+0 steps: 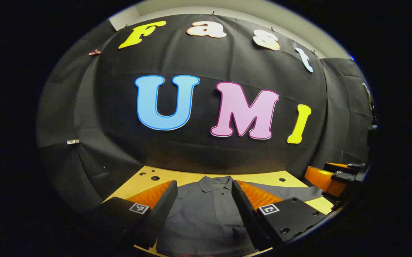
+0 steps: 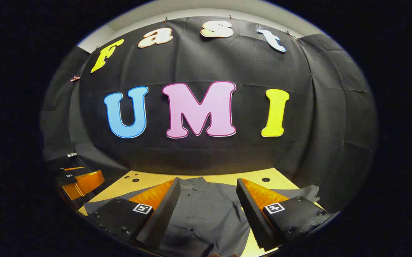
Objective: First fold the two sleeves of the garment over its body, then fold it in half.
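Grey collared shirt (image 1: 206, 214) lies flat on the light wooden tabletop (image 1: 263, 178), collar toward the booth's black cloth wall (image 1: 206, 150). It shows button side up.

Left gripper view: left gripper (image 1: 204, 207) hangs above the shirt, fingers (image 1: 164, 203) spread wide, nothing between them. The shirt body fills the gap between the fingers; contact with the cloth cannot be told. The collar (image 1: 214, 184) sits just beyond the fingertips. One sleeve (image 1: 288, 192) lies stretched out from the shirt body over the tabletop, unfolded. The right gripper (image 1: 329, 178) shows past that sleeve's end, near the tabletop edge and well apart from the shirt body.

Right gripper view: right gripper (image 2: 209, 207) also hangs above the shirt (image 2: 202, 217), fingers (image 2: 164, 207) wide apart and holding nothing. The collar (image 2: 195, 184) and the button placket show between the fingers. One sleeve (image 2: 302, 194) runs out from the shirt body toward the wall, its end slightly rumpled. The opposite sleeve (image 2: 100, 203) extends flat the other way, unfolded. The left gripper (image 2: 79, 180) shows beyond that sleeve, off the side of the shirt, near the tabletop (image 2: 148, 178) edge; how far its fingers stand open cannot be told from here.

Several dark holes (image 2: 265, 179) sit in the tabletop between the shirt and the wall.
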Demonstrator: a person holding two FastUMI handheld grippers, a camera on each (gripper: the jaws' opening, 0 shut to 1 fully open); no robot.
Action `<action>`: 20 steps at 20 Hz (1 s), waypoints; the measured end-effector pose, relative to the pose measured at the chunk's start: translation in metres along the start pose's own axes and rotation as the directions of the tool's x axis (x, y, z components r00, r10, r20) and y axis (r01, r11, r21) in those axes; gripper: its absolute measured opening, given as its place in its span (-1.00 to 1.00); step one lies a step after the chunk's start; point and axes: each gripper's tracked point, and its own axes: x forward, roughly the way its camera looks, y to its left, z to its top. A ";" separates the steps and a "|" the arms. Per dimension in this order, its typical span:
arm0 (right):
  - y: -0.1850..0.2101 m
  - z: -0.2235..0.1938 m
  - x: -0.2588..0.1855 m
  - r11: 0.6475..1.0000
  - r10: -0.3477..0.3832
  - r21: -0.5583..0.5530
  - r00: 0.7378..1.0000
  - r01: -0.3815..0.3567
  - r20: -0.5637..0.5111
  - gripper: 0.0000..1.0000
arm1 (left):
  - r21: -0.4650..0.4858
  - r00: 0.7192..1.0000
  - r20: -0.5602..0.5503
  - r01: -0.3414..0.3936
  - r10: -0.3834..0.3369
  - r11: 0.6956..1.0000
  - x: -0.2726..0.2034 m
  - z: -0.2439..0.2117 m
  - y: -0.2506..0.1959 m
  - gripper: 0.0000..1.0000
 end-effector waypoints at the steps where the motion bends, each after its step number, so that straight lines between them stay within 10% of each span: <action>1: -0.002 -0.001 0.000 1.000 -0.001 0.004 1.000 0.001 0.001 0.95 | 0.007 1.000 -0.001 0.005 -0.005 1.000 0.001 0.001 -0.004 0.92; 20: -0.023 -0.027 0.000 1.000 -0.004 0.001 0.996 0.004 -0.085 0.96 | 0.012 0.998 -0.046 -0.036 0.037 0.999 0.000 -0.021 -0.012 0.92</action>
